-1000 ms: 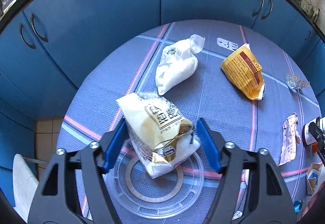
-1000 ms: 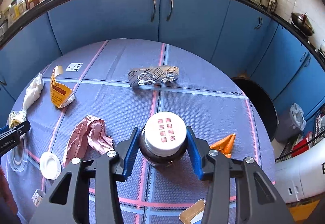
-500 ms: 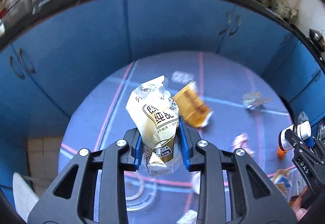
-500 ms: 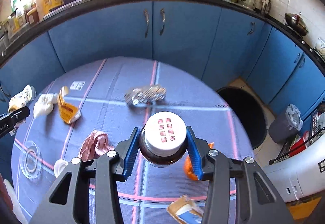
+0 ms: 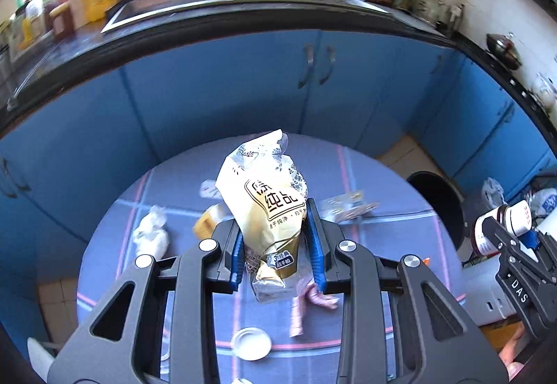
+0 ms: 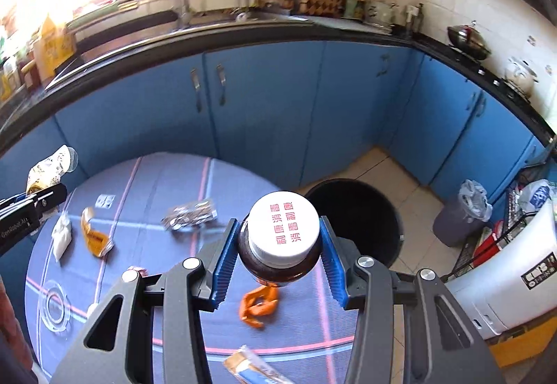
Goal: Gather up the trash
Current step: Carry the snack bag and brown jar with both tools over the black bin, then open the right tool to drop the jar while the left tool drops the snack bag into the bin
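Note:
My left gripper (image 5: 275, 244) is shut on a cream and gold snack bag (image 5: 266, 196), held well above the round table (image 5: 400, 237). My right gripper (image 6: 278, 251) is shut on a brown bottle with a white cap (image 6: 283, 234), also lifted off the table; that bottle (image 5: 504, 224) shows at the right edge of the left wrist view. A black bin (image 6: 355, 213) stands on the floor just past the table's right side. Left on the table are a white crumpled bag (image 6: 61, 234), an orange wrapper (image 6: 94, 234), a foil blister pack (image 6: 189, 213) and an orange scrap (image 6: 259, 305).
A pink wrapper (image 5: 303, 304), a white lid (image 5: 251, 344) and a clear round lid (image 6: 54, 305) lie on the near part of the table. Blue cabinets (image 6: 264, 112) curve behind it. A small grey bin with a liner (image 6: 463, 213) and a white appliance (image 6: 504, 283) stand at the right.
The left gripper closed on the snack bag and lifted it off the clear lid. Both grippers rose and swung right, bringing the black bin into view; the right one kept hold of the bottle.

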Motion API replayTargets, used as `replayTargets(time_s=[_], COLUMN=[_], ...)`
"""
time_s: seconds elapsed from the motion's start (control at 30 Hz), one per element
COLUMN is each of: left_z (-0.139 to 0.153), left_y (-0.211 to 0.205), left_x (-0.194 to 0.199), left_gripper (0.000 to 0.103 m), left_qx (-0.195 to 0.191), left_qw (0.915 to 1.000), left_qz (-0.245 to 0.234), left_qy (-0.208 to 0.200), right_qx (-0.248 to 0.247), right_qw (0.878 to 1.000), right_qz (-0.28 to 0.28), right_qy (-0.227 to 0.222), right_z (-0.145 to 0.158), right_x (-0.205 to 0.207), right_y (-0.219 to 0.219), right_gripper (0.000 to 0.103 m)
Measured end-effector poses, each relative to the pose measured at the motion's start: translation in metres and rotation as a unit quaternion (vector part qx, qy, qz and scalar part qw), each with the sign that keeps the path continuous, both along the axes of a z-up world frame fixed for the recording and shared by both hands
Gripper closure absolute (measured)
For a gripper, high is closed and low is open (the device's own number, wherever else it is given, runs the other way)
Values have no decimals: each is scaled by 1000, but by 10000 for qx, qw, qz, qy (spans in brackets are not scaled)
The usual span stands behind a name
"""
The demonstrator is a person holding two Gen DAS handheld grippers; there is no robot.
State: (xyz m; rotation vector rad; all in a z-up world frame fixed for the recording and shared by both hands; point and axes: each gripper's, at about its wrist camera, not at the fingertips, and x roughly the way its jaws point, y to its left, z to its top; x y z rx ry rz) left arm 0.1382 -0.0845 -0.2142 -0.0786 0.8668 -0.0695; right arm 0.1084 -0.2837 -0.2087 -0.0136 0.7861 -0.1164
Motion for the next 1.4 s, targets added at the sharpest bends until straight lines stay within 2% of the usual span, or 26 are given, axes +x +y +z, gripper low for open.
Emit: replayTargets(time_s=[0.33, 0.77, 1.27, 1.33, 1.4], left_z=[15, 22, 25, 26, 26], left_y=[-66, -145, -185, -189, -191], left_x=[26, 58, 80, 81, 83], left_gripper=[72, 72, 72, 72, 72], left_qx=[-33, -38, -35, -47, -62], left_qw=[9974, 9878, 9797, 9788, 9783], left_qz=[-715, -1552, -1994, -2032, -2058], left_qy=[-47, -158, -225, -233, -229], right_qx=[-39, -185, -250, -326, -411], right_qw=[9987, 9941, 9856, 9846, 9820], right_qz=[-492, -1020, -1562, -1606, -1715], right_qy=[-94, -313, -604, -617, -681], right_z=[15, 30, 45, 45, 46], right_x=[5, 23, 61, 63, 62], right_y=[-42, -87, -130, -131, -133], right_gripper=[59, 59, 58, 54, 27])
